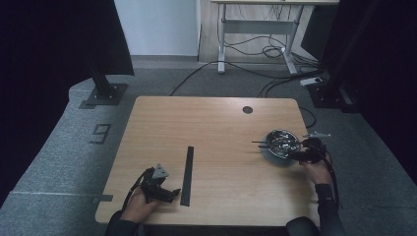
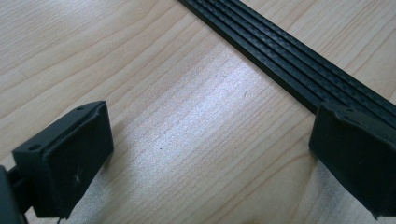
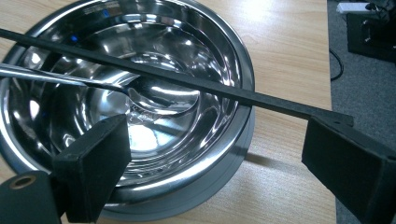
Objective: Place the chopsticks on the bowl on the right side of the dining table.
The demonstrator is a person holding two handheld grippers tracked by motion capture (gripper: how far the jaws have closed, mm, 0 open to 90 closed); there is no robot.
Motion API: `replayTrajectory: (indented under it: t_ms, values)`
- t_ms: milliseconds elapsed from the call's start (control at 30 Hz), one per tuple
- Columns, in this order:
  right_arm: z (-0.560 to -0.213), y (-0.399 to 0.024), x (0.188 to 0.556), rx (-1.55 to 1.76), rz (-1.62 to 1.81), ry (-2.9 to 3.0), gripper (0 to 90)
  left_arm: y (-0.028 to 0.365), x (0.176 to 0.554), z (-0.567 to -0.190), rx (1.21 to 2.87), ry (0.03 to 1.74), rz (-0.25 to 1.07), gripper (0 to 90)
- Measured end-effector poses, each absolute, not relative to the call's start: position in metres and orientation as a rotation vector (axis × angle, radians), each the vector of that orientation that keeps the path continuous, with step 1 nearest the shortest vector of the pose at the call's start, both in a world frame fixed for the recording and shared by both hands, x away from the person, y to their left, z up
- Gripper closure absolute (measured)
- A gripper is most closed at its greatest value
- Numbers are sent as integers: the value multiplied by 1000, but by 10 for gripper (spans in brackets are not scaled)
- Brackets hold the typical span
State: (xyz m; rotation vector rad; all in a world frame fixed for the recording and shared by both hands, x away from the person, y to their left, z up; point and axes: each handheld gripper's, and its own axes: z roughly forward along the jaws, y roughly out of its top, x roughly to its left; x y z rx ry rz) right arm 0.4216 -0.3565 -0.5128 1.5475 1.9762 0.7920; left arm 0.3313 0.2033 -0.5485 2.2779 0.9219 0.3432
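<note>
- Left gripper (image 1: pixel 173 194): I hold it low over the near-left part of the wooden table (image 1: pixel 216 123), with its jaws spread wide. In the left gripper view, bare wood lies between the two pads and nothing is gripped.
- Black slatted strip (image 1: pixel 187 175): it lies flat on the table, running from the near edge away toward the middle. It sits just beside my left gripper, on its right. In the left gripper view the strip (image 2: pixel 299 65) crosses the upper right corner and passes behind the right-hand pad.
- Right gripper (image 1: pixel 294 153): I hold it at the right side of the table, against the near-right rim of the steel bowl (image 1: pixel 280 142). Its jaws are released; in the right gripper view the pads stand well apart over the bowl's (image 3: pixel 140 93) rim.
- Bowl contents: a metal spoon (image 3: pixel 116 88) rests inside, its head near the bottom and its handle reaching out over the left rim.
- Thin black rod (image 3: pixel 187 79): it lies across the top of the bowl, and its right end passes behind the right-hand pad. I cannot tell whether that pad touches it.
</note>
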Motion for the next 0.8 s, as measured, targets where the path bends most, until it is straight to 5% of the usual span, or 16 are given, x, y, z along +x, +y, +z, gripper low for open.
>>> replayTrajectory:
  t_ms: [800]
  values:
    - [-499,-355,367,1407,884,2039,6,203,331,-548,2277,925,345,0]
